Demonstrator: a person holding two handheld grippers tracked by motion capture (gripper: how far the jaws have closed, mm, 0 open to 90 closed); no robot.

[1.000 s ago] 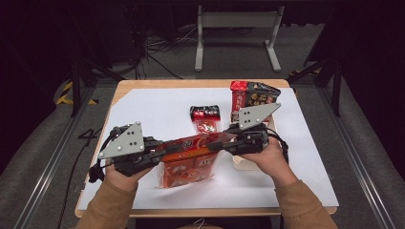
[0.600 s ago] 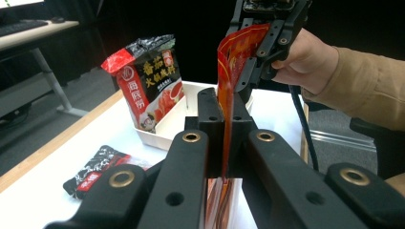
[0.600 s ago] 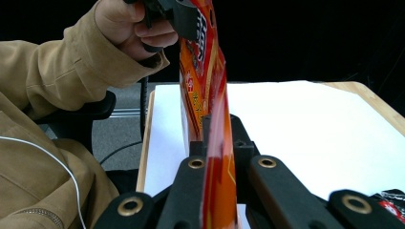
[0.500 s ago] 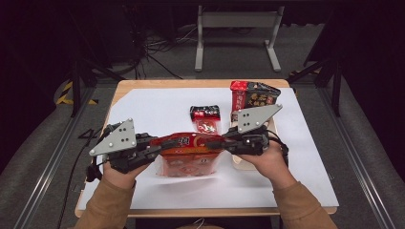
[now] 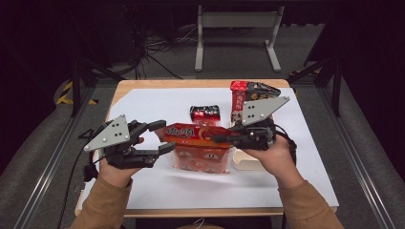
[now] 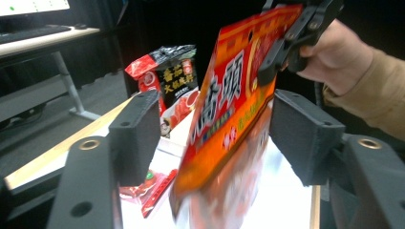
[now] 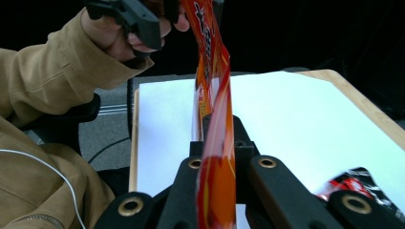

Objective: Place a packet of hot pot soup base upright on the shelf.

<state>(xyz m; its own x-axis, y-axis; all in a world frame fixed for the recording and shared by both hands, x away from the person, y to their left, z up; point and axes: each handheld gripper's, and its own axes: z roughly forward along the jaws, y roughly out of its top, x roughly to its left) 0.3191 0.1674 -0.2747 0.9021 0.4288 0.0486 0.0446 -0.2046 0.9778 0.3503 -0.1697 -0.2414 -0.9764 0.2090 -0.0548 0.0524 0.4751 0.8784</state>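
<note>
Right tongs (image 5: pixel 224 139) pinching orange packet (image 5: pixel 198 134), left tongs (image 5: pixel 162 137) just opening (packet between)

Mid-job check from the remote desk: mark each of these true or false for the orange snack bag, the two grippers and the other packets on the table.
1. The right gripper is shut on the orange snack bag. True.
2. The left gripper clamps the bag too. False: its fingers have just been opening and stand apart, with the bag between them but not pressed.
3. The bag lies flat on the white sheet. False: it is lifted, held at its right end.
4. A small black and red packet lies on the sheet beyond the bag. True.
5. The tall red and black bag stands at the near left corner. False: it stands far right.
</note>
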